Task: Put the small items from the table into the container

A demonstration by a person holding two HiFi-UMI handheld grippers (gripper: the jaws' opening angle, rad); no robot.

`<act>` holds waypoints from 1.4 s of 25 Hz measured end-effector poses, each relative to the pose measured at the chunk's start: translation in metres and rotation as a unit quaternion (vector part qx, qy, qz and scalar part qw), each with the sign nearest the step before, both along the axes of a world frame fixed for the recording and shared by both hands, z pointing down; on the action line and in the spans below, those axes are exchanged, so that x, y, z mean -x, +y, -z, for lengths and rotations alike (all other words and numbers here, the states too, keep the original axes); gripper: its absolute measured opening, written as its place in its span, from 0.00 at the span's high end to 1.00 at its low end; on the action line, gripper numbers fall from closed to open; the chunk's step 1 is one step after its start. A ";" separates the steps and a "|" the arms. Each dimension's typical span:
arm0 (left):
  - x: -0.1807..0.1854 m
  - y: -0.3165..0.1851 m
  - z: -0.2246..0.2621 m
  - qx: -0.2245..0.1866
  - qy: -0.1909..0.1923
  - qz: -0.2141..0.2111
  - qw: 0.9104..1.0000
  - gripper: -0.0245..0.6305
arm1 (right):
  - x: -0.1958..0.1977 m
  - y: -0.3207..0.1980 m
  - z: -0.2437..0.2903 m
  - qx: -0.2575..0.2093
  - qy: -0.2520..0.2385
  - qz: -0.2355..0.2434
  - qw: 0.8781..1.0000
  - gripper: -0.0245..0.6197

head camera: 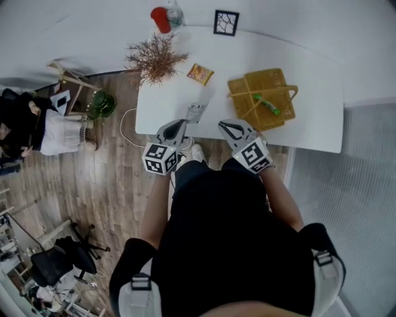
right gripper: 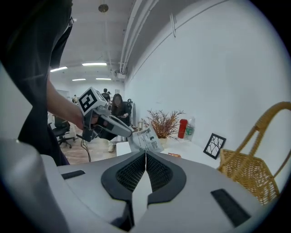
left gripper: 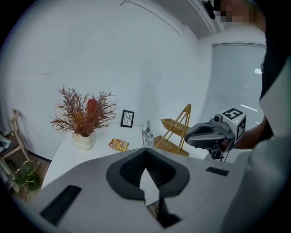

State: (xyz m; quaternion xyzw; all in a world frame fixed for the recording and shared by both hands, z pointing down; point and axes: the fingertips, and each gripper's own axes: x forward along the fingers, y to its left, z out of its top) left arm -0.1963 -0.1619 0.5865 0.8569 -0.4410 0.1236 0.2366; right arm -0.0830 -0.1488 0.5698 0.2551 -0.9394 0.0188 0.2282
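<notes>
My left gripper point(head camera: 186, 122) is shut on a small white printed packet point(head camera: 197, 112), held above the table's near edge. In the left gripper view the packet point(left gripper: 147, 133) stands edge-on beyond the closed jaws. The right gripper view shows its printed face point(right gripper: 146, 139) sticking out of my left gripper point(right gripper: 128, 133). My right gripper point(head camera: 228, 127) is shut with nothing between its fingers, just right of the left one and short of the yellow wicker basket point(head camera: 246, 88). A green item point(head camera: 266, 104) lies in the basket. An orange snack packet point(head camera: 200, 73) lies on the white table point(head camera: 309, 117).
A dried plant in a white vase point(head camera: 155, 59) stands at the table's far left, with a red cup point(head camera: 161, 19) and a clear bottle point(head camera: 175, 13) behind it. A black picture frame point(head camera: 226, 23) leans on the wall. A white cable point(head camera: 128, 127) hangs off the left edge.
</notes>
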 end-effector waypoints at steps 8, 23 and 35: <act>-0.093 0.020 0.038 -0.025 0.005 0.029 0.999 0.96 | -0.074 0.027 0.022 0.021 -0.080 0.040 0.996 0.92; -0.222 0.055 0.088 -0.064 0.073 0.065 0.993 0.96 | -0.200 0.038 0.026 0.006 -0.105 0.051 0.993 0.92; -0.277 0.005 0.088 -0.034 0.125 0.040 0.991 0.96 | -0.257 0.025 0.022 0.008 -0.096 0.010 0.995 0.92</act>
